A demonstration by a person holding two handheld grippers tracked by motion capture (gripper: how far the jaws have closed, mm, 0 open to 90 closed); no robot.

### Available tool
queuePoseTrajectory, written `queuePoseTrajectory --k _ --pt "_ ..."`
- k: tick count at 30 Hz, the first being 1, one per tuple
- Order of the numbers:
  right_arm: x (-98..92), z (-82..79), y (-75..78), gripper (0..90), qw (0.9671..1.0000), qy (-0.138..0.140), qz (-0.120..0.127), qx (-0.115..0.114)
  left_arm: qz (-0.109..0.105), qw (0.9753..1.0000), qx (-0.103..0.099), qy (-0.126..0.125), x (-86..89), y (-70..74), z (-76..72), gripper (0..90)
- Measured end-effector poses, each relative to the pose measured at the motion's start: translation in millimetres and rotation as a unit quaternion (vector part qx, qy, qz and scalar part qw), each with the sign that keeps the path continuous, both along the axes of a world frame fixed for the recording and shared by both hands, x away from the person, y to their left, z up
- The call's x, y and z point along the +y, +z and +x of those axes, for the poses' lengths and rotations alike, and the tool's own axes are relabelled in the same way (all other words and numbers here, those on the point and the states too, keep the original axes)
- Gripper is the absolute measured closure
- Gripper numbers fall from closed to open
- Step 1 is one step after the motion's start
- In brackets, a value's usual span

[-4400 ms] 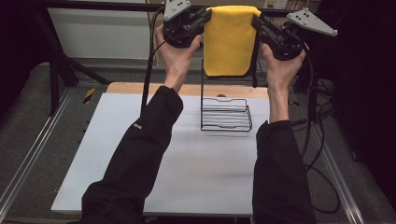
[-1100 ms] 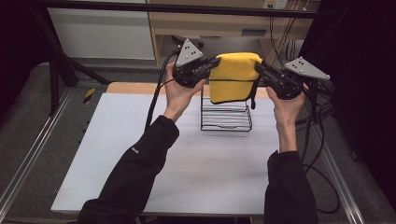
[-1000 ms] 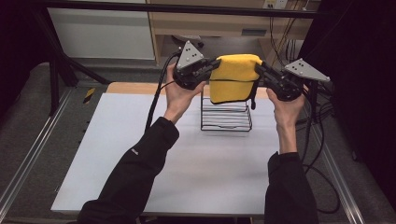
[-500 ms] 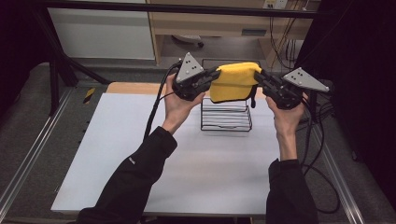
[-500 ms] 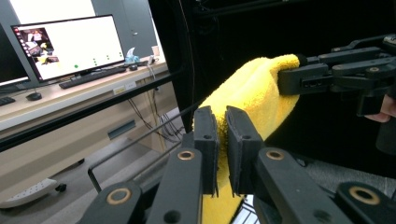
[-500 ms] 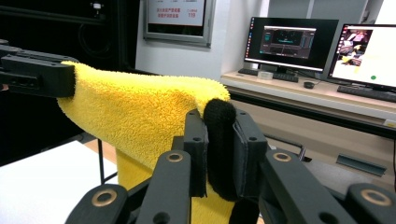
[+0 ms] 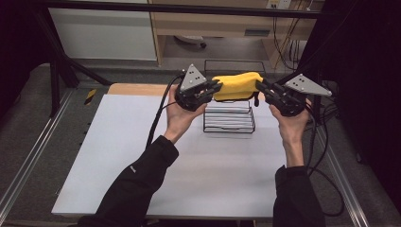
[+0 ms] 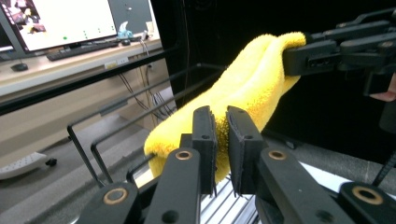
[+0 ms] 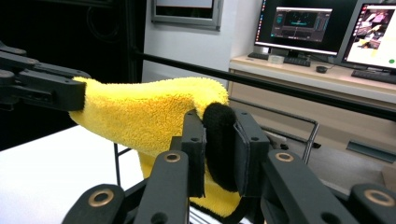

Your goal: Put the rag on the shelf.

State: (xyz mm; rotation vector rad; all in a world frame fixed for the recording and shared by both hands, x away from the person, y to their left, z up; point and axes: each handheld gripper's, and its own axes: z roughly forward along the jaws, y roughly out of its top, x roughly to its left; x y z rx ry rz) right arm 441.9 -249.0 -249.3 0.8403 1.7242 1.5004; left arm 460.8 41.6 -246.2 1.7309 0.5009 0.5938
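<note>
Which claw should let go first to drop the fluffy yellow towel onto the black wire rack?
Probably neither first. The left claw and right claw each pinch one end of the fluffy yellow towel, level above the black wire rack. Lower both together.

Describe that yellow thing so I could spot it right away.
Look at the far middle of the white table, where a black wire rack stands. Just above it, a fluffy yellow cloth stretches between the left gripper and right gripper, the brightest, softest thing there.

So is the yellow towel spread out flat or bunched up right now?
Bunched up. The yellow towel is gathered into a thick roll stretched between the left gripper and right gripper, above the wire rack.
</note>
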Motion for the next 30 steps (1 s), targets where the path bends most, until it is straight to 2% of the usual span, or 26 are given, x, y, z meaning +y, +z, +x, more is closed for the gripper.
queuePoseTrajectory --k 8,13,17,23,26,30 --pt "0.2 -5.5 2.8 71.1 0.9997 0.006 -0.004 0.023 0.003 0.9999 0.01 0.005 -0.8 -9.7 1.2 82.3" --pt "1.2 -9.9 6.4 66.2 0.9996 0.005 -0.005 0.027 0.006 0.9999 0.01 0.005 -0.5 -12.2 1.8 82.3" --pt "-0.1 -13.5 7.2 61.9 0.9995 0.007 0.003 0.03 0.016 0.9998 0.012 0.005 -1.2 -14.2 2.2 82.2" --pt "-1.1 -18.0 11.4 68.8 0.9992 0.019 0.008 0.033 0.025 0.9996 0.015 0.004 -2.7 -18.2 3.0 82.0" --pt "0.4 -18.6 12.0 74.9 0.9986 0.018 0.0 0.05 0.029 0.9993 0.022 0.002 -2.0 -20.4 2.7 80.4" --pt "0.2 -18.7 4.4 76.2 0.9973 0.014 -0.007 0.071 0.032 0.9988 0.038 -0.007 1.3 -26.0 1.4 75.2"
